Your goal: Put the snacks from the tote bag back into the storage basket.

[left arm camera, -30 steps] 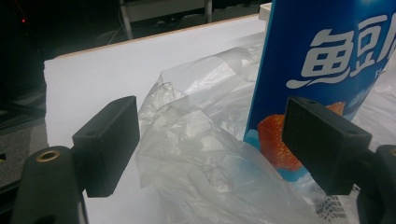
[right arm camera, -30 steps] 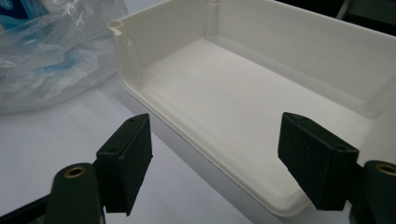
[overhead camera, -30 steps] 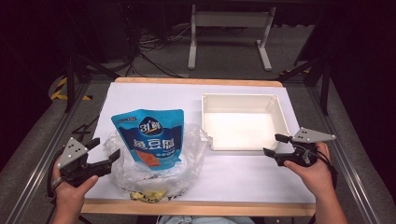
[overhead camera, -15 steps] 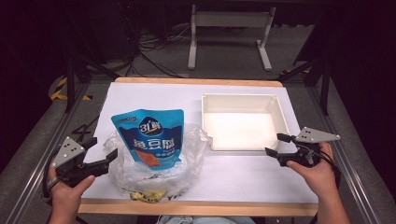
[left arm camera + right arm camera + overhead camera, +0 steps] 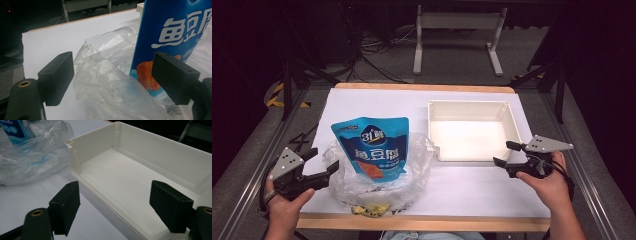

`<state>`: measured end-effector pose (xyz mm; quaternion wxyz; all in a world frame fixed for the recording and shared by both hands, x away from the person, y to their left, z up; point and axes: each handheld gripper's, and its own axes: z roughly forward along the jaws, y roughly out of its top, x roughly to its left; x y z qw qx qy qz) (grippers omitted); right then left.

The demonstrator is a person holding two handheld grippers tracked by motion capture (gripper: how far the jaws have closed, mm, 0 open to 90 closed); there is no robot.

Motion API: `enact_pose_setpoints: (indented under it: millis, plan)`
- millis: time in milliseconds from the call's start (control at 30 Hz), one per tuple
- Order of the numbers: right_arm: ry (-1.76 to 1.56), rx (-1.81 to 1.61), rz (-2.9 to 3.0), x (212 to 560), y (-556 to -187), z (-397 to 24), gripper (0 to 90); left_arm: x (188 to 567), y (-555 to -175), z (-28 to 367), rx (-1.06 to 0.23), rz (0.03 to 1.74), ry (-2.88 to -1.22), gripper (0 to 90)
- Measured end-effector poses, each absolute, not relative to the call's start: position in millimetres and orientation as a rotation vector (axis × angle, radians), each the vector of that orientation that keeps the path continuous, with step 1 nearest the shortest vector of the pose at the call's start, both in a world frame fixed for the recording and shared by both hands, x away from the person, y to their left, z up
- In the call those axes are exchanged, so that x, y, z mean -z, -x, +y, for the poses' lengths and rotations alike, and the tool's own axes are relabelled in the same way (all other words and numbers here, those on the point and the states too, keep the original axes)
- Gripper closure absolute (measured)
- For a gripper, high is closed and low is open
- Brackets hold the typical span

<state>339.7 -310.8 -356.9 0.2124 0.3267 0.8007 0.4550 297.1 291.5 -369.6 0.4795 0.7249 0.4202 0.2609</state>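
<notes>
A white worktop [image 5: 377,102] filled the middle of the high view. On its right half sat a shallow white tray [image 5: 470,107], its long axis running left to right across the worktop. On the left half lay a crumpled clear plastic bag [image 5: 412,162], and a blue snack pouch [image 5: 371,145] stood in it, top edge toward the far side, printed face toward the camera (white lettering above an orange picture). The left tool [image 5: 324,172], held in a hand [image 5: 284,207] at the near left corner, had its jaws wide apart and pointed right at the bag; in the left gripper view the bag's crinkled film [image 5: 100,82] lay between the jaws, not gripped. The right tool [image 5: 503,154], jaws also apart, hovered just beside the tray's near right corner, pointing left.
</notes>
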Motion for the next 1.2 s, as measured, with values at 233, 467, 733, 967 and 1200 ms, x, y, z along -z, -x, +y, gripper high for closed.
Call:
enact_pose_setpoints:
  millis: [233,467,733,967,1200]
  plan:
    - [-0.811,-1.283,2.265,346.5,-345.6,-286.0,24.6,367.3,-296.6,293.7,-0.639,1.034,-1.764,19.4]
    - [-0.735,-1.297,2.288,336.7,-351.1,-265.7,23.8,366.9,-296.4,294.1,-0.635,1.033,-1.769,19.0]
    - [-0.654,-1.343,2.312,328.2,-358.2,-238.2,22.5,364.7,-295.2,297.6,-0.634,1.034,-1.764,18.5]
    - [-0.599,-1.396,2.340,322.9,-364.5,-213.6,21.2,364.6,-295.1,297.3,-0.627,1.033,-1.768,18.4]
    - [-0.561,-1.444,2.366,322.1,-370.9,-191.4,19.6,363.5,-293.6,295.9,-0.628,1.017,-1.780,19.6]
